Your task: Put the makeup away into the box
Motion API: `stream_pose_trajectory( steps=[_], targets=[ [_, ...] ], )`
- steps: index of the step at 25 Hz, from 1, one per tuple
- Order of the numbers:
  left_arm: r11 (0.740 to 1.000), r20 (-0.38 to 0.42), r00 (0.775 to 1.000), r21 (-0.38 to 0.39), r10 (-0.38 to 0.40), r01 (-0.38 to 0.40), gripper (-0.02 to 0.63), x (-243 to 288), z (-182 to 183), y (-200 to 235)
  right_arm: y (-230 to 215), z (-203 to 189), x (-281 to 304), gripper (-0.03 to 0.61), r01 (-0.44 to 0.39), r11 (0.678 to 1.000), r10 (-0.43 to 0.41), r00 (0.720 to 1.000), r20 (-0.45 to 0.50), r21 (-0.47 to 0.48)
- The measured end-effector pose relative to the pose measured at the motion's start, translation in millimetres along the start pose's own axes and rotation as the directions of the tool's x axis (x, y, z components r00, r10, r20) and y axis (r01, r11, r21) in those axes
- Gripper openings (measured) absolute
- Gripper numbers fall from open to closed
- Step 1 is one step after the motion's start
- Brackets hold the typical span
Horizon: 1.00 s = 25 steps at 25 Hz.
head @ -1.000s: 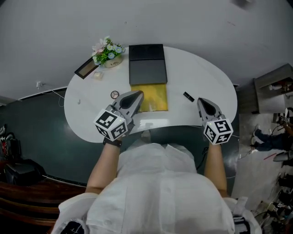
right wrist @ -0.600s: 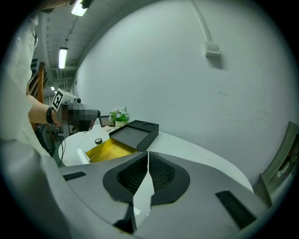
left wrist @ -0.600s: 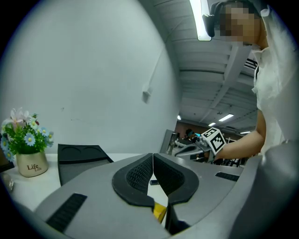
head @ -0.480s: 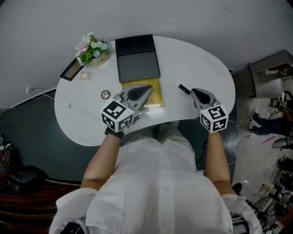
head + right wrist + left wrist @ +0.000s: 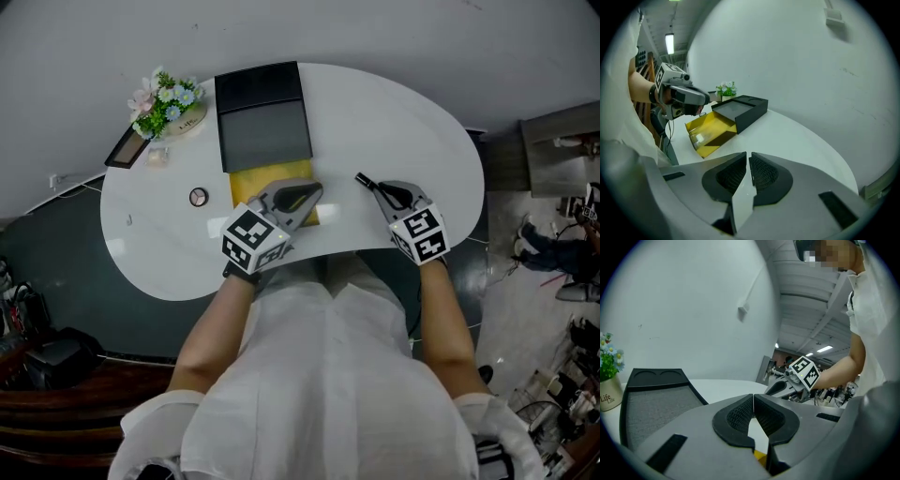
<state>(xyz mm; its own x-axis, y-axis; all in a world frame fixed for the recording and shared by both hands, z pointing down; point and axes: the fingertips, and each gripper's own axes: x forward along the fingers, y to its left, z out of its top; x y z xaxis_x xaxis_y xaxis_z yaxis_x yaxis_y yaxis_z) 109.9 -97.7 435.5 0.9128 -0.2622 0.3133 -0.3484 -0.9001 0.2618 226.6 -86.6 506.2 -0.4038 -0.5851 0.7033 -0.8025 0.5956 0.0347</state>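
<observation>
A black box (image 5: 264,136) with a grey lining lies open at the back of the white table (image 5: 403,122), its lid (image 5: 258,82) laid flat behind it. A yellow tray (image 5: 253,183) lies against its near side. My left gripper (image 5: 314,191) hangs shut and empty over the tray's right part; in the left gripper view the left gripper (image 5: 753,397) shows its pads touching. A small black makeup stick (image 5: 361,180) lies right of the tray. My right gripper (image 5: 375,188) is shut just beside the stick, with nothing held. A round compact (image 5: 198,196) lies left of the tray.
A pot of flowers (image 5: 167,101) stands at the back left, with a dark flat case (image 5: 124,147) and a small pale item (image 5: 157,156) beside it. The table's curved front edge (image 5: 309,258) runs just below both grippers. A wall stands behind the table.
Both grippers have moved forward and down toward the table. The left one has come over the yellow tray, and the right one has come up to the black stick. Both stayed shut.
</observation>
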Motion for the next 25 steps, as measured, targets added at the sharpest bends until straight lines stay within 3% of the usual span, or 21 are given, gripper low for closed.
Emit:
stream_pose_trajectory(
  steps=[12,25],
  targets=[
    [1.0,-0.045,0.999,-0.029,-0.011,0.01,0.018,49,-8,1,-6,-28,37,0.065,-0.141,0.986,0.125,0.979,-0.163,-0.091],
    [0.997,-0.047,0.999,-0.069,0.013,-0.016,0.018,67,-14,2,-9,-48,63,0.086,-0.22,0.958,0.162,0.944,-0.287,-0.182]
  ],
)
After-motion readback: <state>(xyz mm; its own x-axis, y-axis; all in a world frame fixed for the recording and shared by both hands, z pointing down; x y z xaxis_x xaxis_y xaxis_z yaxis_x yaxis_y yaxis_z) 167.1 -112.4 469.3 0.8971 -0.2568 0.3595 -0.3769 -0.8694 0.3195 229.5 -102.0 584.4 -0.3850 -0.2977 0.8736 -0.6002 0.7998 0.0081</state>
